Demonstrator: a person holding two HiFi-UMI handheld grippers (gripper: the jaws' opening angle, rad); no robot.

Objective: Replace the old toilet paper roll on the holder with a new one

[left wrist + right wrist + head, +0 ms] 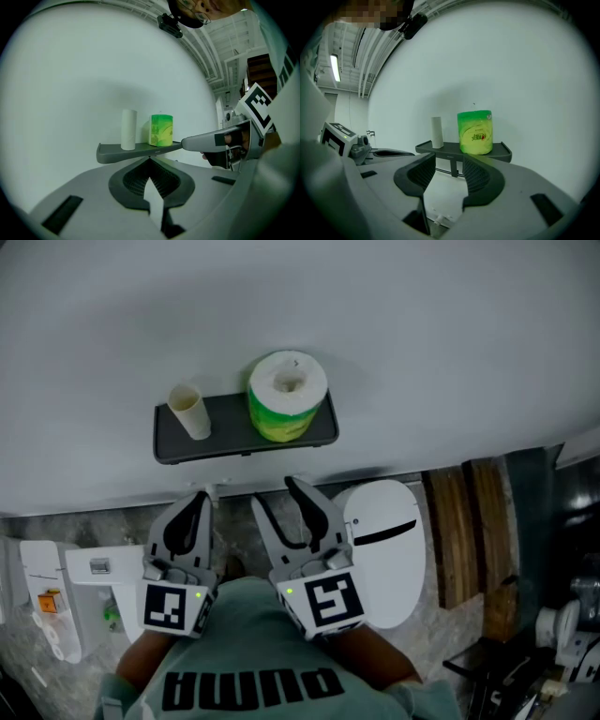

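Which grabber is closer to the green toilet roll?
Right. The right gripper is just in front of the green toilet roll on the shelf. The left gripper is further left, in front of the cardboard tube.

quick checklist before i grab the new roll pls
1. New roll upright on the shelf, in its green wrapper: ok
2. Empty tube off the holder, standing at the shelf's left end: ok
3. Right tongs open, nothing between them: ok
4. Left tongs ready to grip: not ok, they are shut and empty
5. Space between right tongs and new roll free: ok
6. Holder under the shelf bare: cannot tell, the tongs hide most of it
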